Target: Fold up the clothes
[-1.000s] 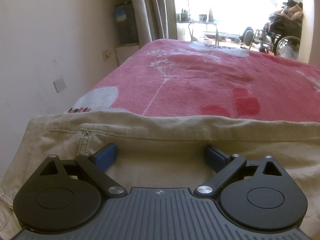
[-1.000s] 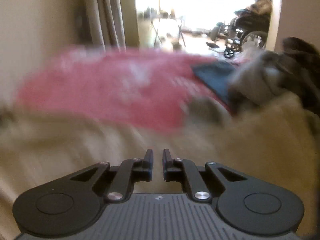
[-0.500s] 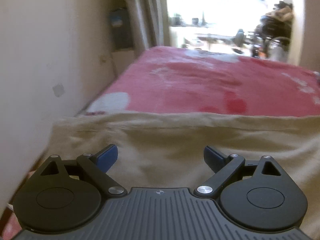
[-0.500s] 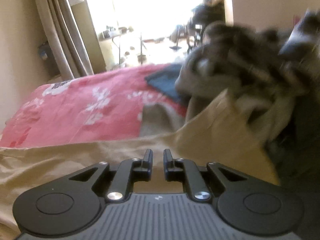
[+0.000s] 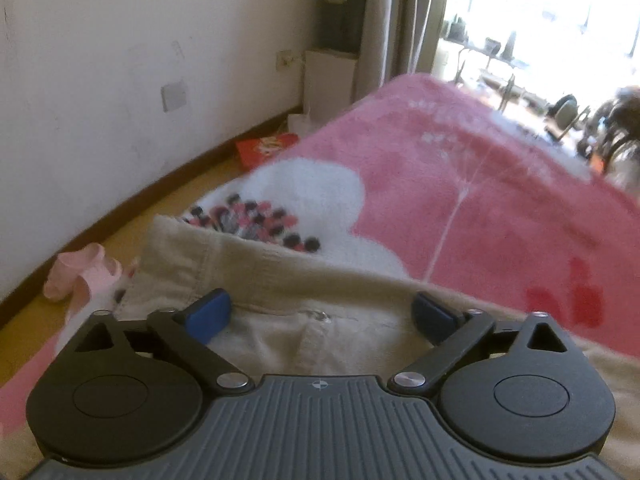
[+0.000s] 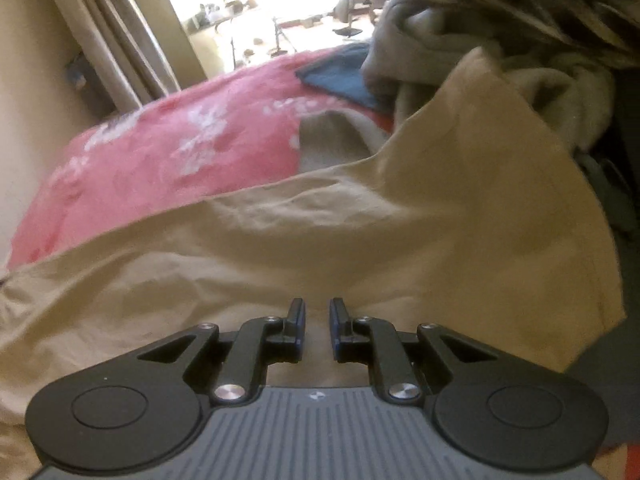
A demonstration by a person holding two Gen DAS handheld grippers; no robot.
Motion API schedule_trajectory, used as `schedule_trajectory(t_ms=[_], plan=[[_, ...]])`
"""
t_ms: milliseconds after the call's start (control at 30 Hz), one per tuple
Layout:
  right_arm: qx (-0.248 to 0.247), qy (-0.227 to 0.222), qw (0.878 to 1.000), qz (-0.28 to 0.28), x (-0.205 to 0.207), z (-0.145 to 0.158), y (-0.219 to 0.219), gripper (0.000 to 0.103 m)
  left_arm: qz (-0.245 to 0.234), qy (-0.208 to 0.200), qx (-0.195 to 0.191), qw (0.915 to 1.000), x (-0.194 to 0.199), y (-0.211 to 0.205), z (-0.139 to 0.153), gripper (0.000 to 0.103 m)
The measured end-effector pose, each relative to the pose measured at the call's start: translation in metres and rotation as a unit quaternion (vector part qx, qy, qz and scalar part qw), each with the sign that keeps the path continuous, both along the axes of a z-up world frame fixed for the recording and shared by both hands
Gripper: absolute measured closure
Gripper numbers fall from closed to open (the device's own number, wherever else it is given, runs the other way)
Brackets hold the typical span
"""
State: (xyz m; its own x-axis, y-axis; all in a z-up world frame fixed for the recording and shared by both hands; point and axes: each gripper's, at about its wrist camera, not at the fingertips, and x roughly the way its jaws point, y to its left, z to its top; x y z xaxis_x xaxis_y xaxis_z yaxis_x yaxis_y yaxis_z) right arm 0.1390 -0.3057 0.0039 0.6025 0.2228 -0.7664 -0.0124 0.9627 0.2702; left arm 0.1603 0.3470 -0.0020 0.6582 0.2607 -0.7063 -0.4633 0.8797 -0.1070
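Lying across the near edge of the bed (image 5: 500, 184), the beige trousers (image 5: 360, 320) are spreading over a pink blanket (image 5: 480, 208) with white flower patterns. The left gripper (image 5: 322, 312) is hovering just above the waistband end of the trousers with its blue-padded fingers (image 5: 210, 314) spread wide, gripping nothing; a small metal rivet (image 5: 322, 315) is showing in the cloth between them. The right gripper (image 6: 317, 322) is sitting over the leg part of the trousers (image 6: 320, 232) with its fingers drawn narrow, leaving only a slim gap; whether cloth is pinched in that gap I cannot tell, since the tips are blocking the view. To the right in the right wrist view, the trouser cloth is rising in a tall fold against a heap of grey and striped clothes (image 6: 500, 32), and a blue garment (image 6: 340, 76) is lying flat on the blanket beside that heap. In the left wrist view, a pale pink garment (image 5: 80, 276) is lying on the floor (image 5: 140, 208) beside the bed, near the wall (image 5: 100, 80), and a red packet (image 5: 264, 148) is lying farther along the skirting. Curtains (image 5: 416, 16) are hanging beside a bright window beyond the bed.
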Motion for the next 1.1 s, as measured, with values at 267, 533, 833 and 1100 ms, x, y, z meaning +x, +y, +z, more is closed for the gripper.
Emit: schedule_trajectory(t_ms=[267, 533, 833, 1100], plan=[[0.020, -0.050, 0.996, 0.077, -0.025, 0.039, 0.020, 0.089, 0.050, -0.067, -0.016, 0.9963, -0.096, 0.050, 0.098, 0.006], [0.005, -0.003, 0.979, 0.206, -0.015, 0.005, 0.088, 0.090, 0.079, -0.051, -0.019, 0.9953, -0.189, 0.050, 0.120, 0.006], [-0.013, -0.006, 0.981, 0.192, -0.025, 0.029, 0.087, 0.089, 0.086, -0.017, -0.042, 0.9953, -0.229, 0.056, 0.093, 0.006], [-0.010, -0.011, 0.974, 0.225, -0.052, 0.069, 0.103, 0.089, 0.132, -0.028, -0.097, 0.9862, -0.213, 0.106, 0.059, 0.013]])
